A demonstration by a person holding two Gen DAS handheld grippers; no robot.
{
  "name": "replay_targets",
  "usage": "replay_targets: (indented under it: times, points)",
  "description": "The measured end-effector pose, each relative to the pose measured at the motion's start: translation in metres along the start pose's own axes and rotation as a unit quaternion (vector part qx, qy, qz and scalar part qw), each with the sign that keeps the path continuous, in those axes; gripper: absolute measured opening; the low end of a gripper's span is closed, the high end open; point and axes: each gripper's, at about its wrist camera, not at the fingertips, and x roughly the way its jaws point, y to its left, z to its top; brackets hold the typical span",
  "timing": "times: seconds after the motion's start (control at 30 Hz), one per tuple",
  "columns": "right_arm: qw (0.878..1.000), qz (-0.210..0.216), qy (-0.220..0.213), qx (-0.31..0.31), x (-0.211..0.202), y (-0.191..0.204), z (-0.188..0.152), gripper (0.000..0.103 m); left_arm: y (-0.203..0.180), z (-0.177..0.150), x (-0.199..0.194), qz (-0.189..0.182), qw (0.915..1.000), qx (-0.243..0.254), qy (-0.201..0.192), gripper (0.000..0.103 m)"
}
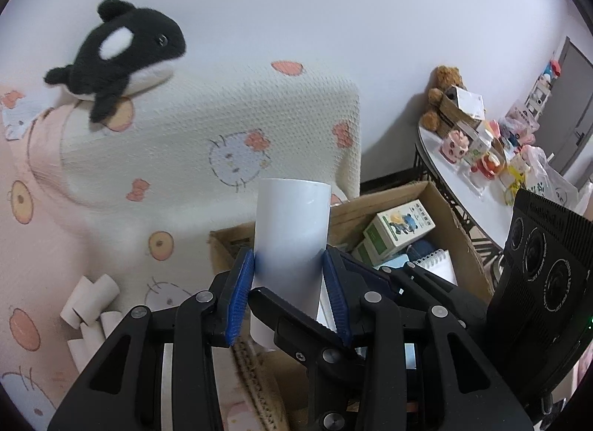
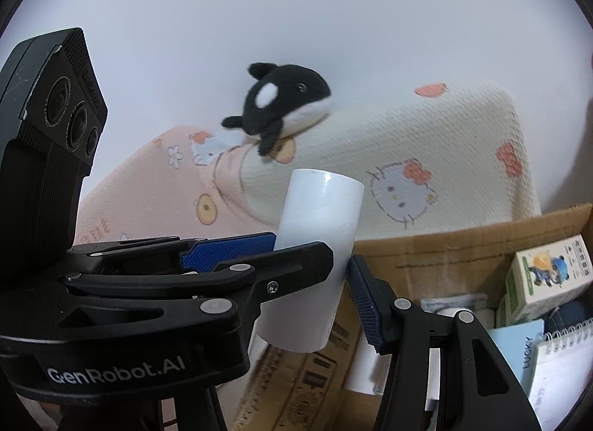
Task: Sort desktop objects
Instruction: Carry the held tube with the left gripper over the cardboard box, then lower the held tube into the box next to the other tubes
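A white paper roll [image 1: 292,223] [image 2: 318,216] stands upright above the near edge of an open cardboard box [image 1: 459,242] [image 2: 444,242]. My left gripper [image 1: 289,264] is shut on it, with both blue pads [image 1: 241,290] pressed to its sides. My right gripper [image 2: 318,271] holds the same roll crosswise. Its right pad [image 2: 361,297] lies against the roll. Its left finger is hidden behind the left gripper's body [image 2: 122,320] in the right wrist view. Its camera housing [image 1: 537,264] shows at the right of the left wrist view.
The box holds a green-and-white carton [image 1: 400,231], a spiral notebook [image 2: 563,364] and a blue book [image 2: 519,349]. An orca plush [image 1: 122,56] lies on a bed with a cat-print blanket [image 1: 222,127]. Several cardboard tubes [image 1: 89,301] lie on the bed. A cluttered round table [image 1: 459,171] stands right.
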Motion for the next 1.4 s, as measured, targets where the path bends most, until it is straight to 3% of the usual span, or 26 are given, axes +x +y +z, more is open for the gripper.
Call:
replay_targets:
  times: [0.33, 0.6, 0.8, 0.87, 0.9, 1.1, 1.4]
  points:
    - [0.996, -0.016, 0.087, 0.029, 0.019, -0.03, -0.009, 0.052, -0.001, -0.01, 0.044, -0.017, 0.9975, -0.021, 0.066, 0.042]
    - [0.982, -0.005, 0.176, 0.069, 0.05, -0.047, -0.019, 0.052, 0.012, -0.018, 0.069, -0.014, 0.9928, -0.049, 0.109, 0.042]
    - [0.967, 0.021, 0.235, 0.095, 0.073, -0.059, -0.027, 0.052, 0.013, -0.019, 0.074, -0.007, 0.9928, -0.045, 0.111, 0.036]
    - [0.964, 0.034, 0.245, 0.102, 0.078, -0.06, -0.029, 0.051, 0.015, -0.019, 0.075, -0.008, 0.9927, -0.047, 0.111, 0.022]
    - [0.961, 0.045, 0.251, 0.105, 0.081, -0.06, -0.03, 0.05, 0.018, -0.02, 0.078, -0.022, 0.9912, -0.054, 0.119, 0.02]
    - [0.958, 0.015, 0.28, 0.063, 0.091, -0.051, -0.03, 0.05, 0.027, -0.025, 0.086, -0.025, 0.9891, -0.069, 0.128, 0.02]
    - [0.946, -0.007, 0.319, 0.06, 0.108, -0.057, -0.023, 0.05, 0.044, -0.019, 0.06, 0.004, 0.9942, -0.07, 0.082, 0.02]
